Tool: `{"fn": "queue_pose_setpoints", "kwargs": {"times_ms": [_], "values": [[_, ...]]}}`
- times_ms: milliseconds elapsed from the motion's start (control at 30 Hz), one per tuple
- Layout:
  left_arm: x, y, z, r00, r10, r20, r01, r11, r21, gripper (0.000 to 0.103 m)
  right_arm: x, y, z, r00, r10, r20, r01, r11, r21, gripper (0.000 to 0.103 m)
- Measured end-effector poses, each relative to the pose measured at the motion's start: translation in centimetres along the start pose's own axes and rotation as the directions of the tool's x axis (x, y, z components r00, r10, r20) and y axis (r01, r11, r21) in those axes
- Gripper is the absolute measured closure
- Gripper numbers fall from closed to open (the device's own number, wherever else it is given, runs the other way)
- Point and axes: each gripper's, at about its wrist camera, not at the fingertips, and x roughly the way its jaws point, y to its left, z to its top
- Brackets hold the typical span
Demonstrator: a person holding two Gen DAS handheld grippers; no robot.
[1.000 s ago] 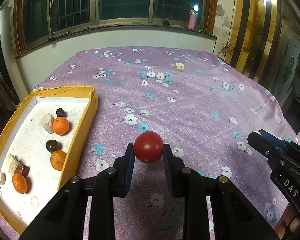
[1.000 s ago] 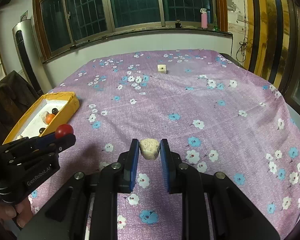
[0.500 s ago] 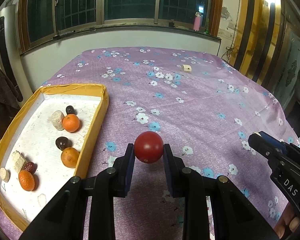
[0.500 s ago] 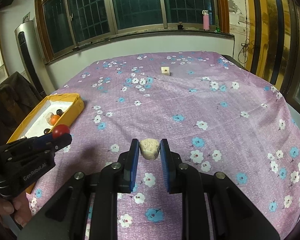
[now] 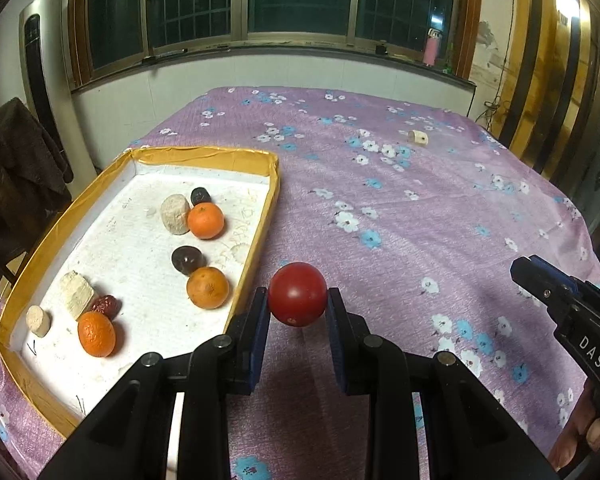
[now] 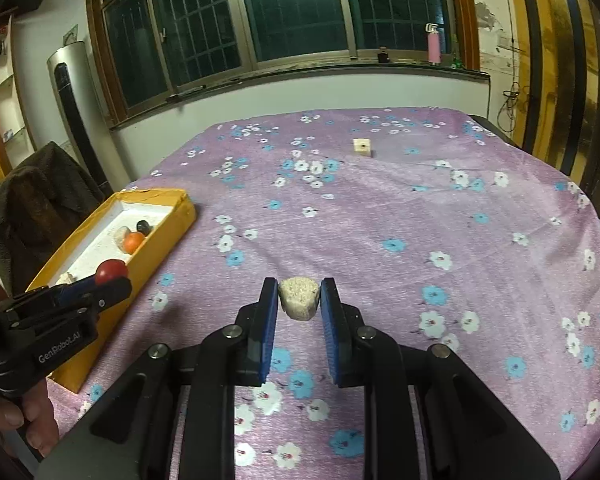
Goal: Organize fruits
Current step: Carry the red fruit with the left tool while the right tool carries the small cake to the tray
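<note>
1. My left gripper (image 5: 297,300) is clamped on a red tomato (image 5: 297,294), held above the purple floral cloth (image 5: 420,216) on the desk.
2. Just left of it sits the yellow-rimmed tray (image 5: 256,256) with three tangerines (image 5: 206,220), dark fruits and pale chunks.
3. My right gripper (image 6: 299,300) pinches a pale, rough chunk (image 6: 299,298), possibly a root slice.
4. Far ahead lies another pale piece (image 6: 362,147).

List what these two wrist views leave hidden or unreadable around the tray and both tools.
- Tray: left wrist view, its near corner is hidden behind the left tool holding the red fruit.
- Tray contents: right wrist view, mostly hidden by the near wall and left tool.
- Right tool: left wrist view shows only its side, so the pale chunk it grips is unseen.
- Small pale block: too small to identify.
</note>
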Motion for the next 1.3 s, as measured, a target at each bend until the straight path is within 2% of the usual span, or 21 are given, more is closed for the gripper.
{"fn": "queue_pose_setpoints", "kwargs": {"times_ms": [200,400,767,900,1133,1300], "values": [[0.4,-1.0,0.7,0.999,-0.039,0.007,0.038,0.999,0.024,0.076,0.6,0.2,-0.3,1.000,0.001,-0.015,-0.001,1.000,0.001,0.080],[0.3,-2.2,0.7,0.998,-0.056,0.005,0.056,0.997,0.048,0.076,0.0,-0.5,0.1,0.999,-0.038,-0.011,0.038,0.999,0.005,0.080],[-0.2,-1.6,0.5,0.999,-0.038,0.004,0.038,0.999,0.033,0.076,-0.8,-1.2,0.1,0.999,-0.034,-0.001,0.034,0.999,0.015,0.080],[-0.9,-0.3,0.2,1.000,-0.016,0.009,0.016,1.000,0.004,0.076,-0.7,-0.7,0.3,1.000,-0.019,0.004,0.019,1.000,0.004,0.080],[-1.7,3.4,-0.4,0.997,0.073,0.010,-0.072,0.996,-0.054,0.076,-0.3,0.7,0.7,1.000,0.030,0.010,-0.030,0.999,-0.013,0.080],[-2.1,6.0,-0.3,0.991,0.132,0.007,-0.131,0.986,-0.098,0.076,0.7,3.2,1.2,0.997,0.077,-0.001,-0.077,0.996,-0.051,0.080]]}}
